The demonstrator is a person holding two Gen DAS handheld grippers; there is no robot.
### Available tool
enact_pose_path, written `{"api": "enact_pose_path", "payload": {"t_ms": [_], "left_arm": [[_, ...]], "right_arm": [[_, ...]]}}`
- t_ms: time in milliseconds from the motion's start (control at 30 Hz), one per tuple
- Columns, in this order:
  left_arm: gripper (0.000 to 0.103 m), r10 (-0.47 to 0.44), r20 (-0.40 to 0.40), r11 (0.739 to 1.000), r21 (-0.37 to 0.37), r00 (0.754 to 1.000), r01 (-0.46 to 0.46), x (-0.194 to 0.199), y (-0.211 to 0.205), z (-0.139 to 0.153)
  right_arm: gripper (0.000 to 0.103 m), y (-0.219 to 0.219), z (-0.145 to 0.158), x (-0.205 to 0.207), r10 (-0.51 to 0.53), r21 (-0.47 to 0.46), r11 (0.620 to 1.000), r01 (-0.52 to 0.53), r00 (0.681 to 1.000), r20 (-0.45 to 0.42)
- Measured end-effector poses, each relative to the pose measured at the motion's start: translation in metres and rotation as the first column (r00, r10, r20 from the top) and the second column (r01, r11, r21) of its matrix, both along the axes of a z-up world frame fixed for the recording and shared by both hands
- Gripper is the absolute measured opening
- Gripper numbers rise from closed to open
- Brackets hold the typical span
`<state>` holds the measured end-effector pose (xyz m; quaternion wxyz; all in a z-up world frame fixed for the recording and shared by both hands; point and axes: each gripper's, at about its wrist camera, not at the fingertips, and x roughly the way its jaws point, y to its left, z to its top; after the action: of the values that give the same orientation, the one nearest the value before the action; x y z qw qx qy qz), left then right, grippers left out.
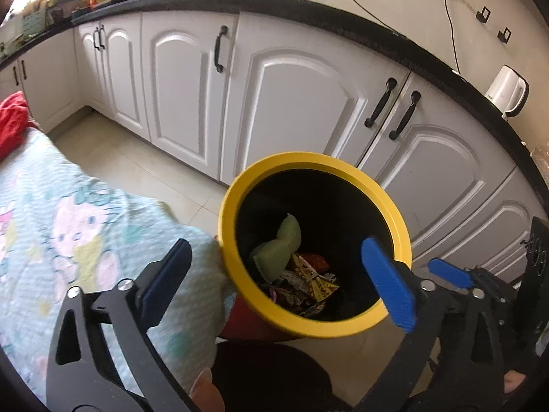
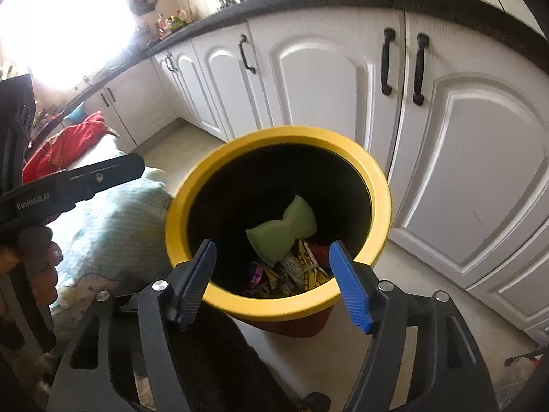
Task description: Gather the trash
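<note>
One bin [image 2: 278, 307] with a yellow rim and a dark inside stands on the pale floor, close to the white cupboards [image 2: 319, 79]. One green sponge [image 2: 281, 231] shaped like a bow lies inside it, on top of a small heap of crinkly wrappers [image 2: 298, 273] that are too jumbled to count. Two claws hang above the bin, and both point down into it. In the right wrist view the right claw [image 2: 274, 281] is spread wide with nothing between its two blue fingers, and the sponge sits below and a little beyond its tips, down in the bin. In the left wrist view the left claw [image 1: 278, 281] is spread even wider and grips nothing too; one blue finger [image 1: 389, 283] sits in front of the near right part of the rim, and the other is over a blanket. That one blanket [image 1: 68, 219], pale green with pink cartoon cats, lies just beside the bin on its left. One red cloth [image 2: 65, 147] sits farther back on the same soft surface. One white kettle [image 1: 507, 94] stands on the dark counter [image 1: 308, 7] above the cupboards, well away from the bin.
</note>
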<state>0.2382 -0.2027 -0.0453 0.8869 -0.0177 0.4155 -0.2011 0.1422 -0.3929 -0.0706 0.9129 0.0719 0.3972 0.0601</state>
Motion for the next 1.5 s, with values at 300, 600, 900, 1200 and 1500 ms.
{"api": "enact_pose_path", "payload": {"t_ms": [300, 600, 900, 1200, 1500], "left_arm": [[0.092, 0.053, 0.051, 0.999, 0.001, 0.997, -0.053, -0.039, 0.042, 0.021], [0.092, 0.101, 0.108, 0.995, -0.004, 0.989, -0.102, -0.083, 0.076, 0.035], [0.092, 0.162, 0.218, 0.986, -0.005, 0.962, -0.165, -0.126, 0.102, 0.039], [0.092, 0.181, 0.360, 0.982, -0.013, 0.915, -0.189, -0.165, 0.112, 0.046], [0.092, 0.219, 0.448, 0.974, -0.052, 0.867, -0.220, -0.190, 0.125, 0.046]], "right_arm": [[0.096, 0.022, 0.021, -0.030, -0.004, -0.011, 1.000, 0.005, 0.999, 0.047], [0.096, 0.049, 0.035, -0.055, -0.002, -0.046, 0.999, 0.007, 0.995, 0.105], [0.097, 0.069, 0.050, -0.084, -0.006, -0.078, 0.997, 0.026, 0.969, 0.245], [0.097, 0.087, 0.061, -0.116, -0.016, -0.141, 0.986, 0.086, 0.901, 0.433], [0.097, 0.090, 0.063, -0.133, -0.061, -0.130, 0.978, 0.165, 0.815, 0.577]]}}
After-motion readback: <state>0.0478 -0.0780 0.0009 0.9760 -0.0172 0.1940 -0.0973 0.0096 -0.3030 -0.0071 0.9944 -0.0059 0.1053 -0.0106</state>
